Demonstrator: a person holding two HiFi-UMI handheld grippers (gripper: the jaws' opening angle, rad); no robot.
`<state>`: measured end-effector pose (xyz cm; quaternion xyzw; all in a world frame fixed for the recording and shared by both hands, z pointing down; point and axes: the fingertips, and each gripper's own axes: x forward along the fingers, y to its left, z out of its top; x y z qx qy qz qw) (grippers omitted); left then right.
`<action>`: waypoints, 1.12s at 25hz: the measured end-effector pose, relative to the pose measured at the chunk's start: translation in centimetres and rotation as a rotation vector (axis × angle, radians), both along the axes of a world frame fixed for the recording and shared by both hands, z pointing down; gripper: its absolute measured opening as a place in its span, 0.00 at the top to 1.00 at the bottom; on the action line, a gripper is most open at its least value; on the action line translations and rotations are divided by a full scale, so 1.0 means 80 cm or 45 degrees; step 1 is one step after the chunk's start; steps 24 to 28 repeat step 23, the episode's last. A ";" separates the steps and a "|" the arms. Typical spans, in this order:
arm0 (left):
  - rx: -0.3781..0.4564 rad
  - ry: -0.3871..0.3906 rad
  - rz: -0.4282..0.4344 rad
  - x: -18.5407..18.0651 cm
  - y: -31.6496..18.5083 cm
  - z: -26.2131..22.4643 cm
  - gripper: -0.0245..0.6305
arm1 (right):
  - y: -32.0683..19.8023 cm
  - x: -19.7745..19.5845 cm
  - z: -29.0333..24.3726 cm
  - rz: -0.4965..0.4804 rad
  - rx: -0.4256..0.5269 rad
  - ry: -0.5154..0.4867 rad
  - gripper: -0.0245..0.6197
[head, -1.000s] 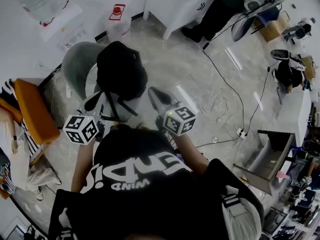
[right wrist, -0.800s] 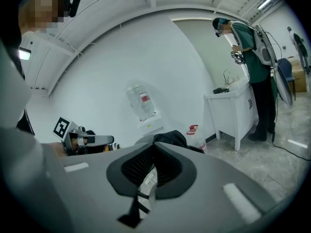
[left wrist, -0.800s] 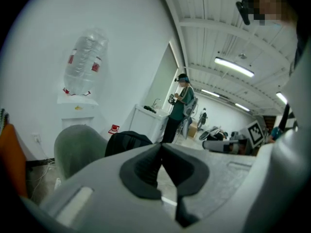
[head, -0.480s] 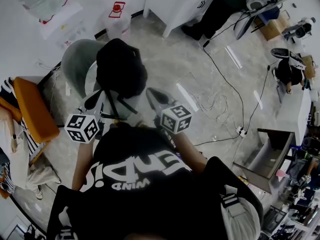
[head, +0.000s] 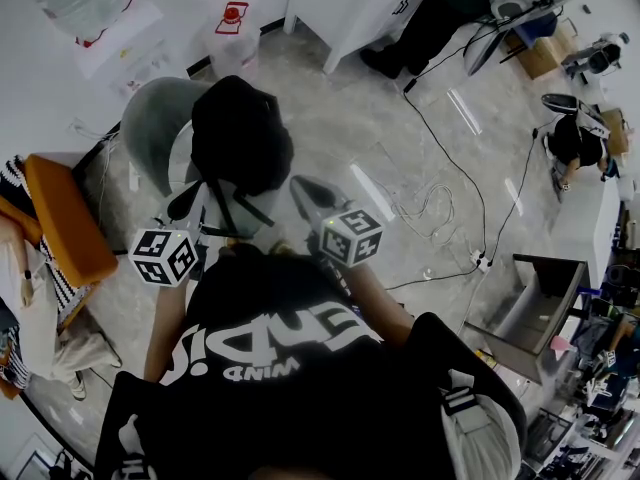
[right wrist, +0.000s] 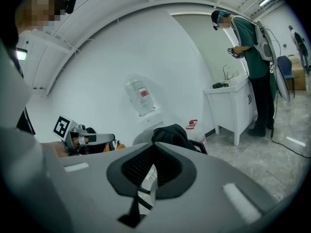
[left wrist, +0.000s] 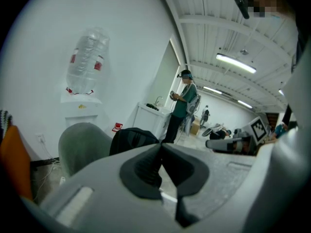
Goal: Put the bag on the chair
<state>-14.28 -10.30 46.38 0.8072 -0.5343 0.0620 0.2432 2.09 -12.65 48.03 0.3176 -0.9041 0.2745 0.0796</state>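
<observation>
A black bag (head: 240, 146) rests on the seat of a grey chair (head: 150, 128), with its straps hanging over the front edge. The left gripper (head: 187, 208) points at the chair from just below the bag, a little short of the straps, jaws shut and empty. The right gripper (head: 302, 188) is to the right of the bag, also shut with nothing in it. In the left gripper view the bag (left wrist: 132, 139) and chair (left wrist: 82, 147) lie beyond the closed jaw tips (left wrist: 160, 147). The right gripper view shows the bag (right wrist: 172, 132) past its closed tips (right wrist: 154, 147).
A water dispenser (head: 90, 13) stands by the wall behind the chair, and a white cabinet (head: 350, 8) with a standing person (right wrist: 248, 38) beside it. An orange chair (head: 60, 218) with a seated person is at the left. Cables (head: 440, 168) and a power strip (head: 482, 263) lie on the floor.
The right gripper has drifted slightly left and up. The bag stays on the chair and the left gripper has barely moved.
</observation>
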 end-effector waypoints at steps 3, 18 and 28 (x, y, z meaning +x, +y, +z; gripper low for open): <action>-0.005 0.003 -0.006 -0.004 0.001 0.004 0.96 | 0.001 -0.004 0.002 -0.005 -0.005 -0.003 0.96; -0.054 0.016 0.014 -0.001 0.002 0.018 0.96 | 0.001 -0.013 0.005 -0.026 -0.030 -0.003 0.96; -0.061 0.019 0.020 -0.002 0.000 0.022 0.96 | 0.000 -0.016 0.007 -0.032 -0.034 -0.006 0.96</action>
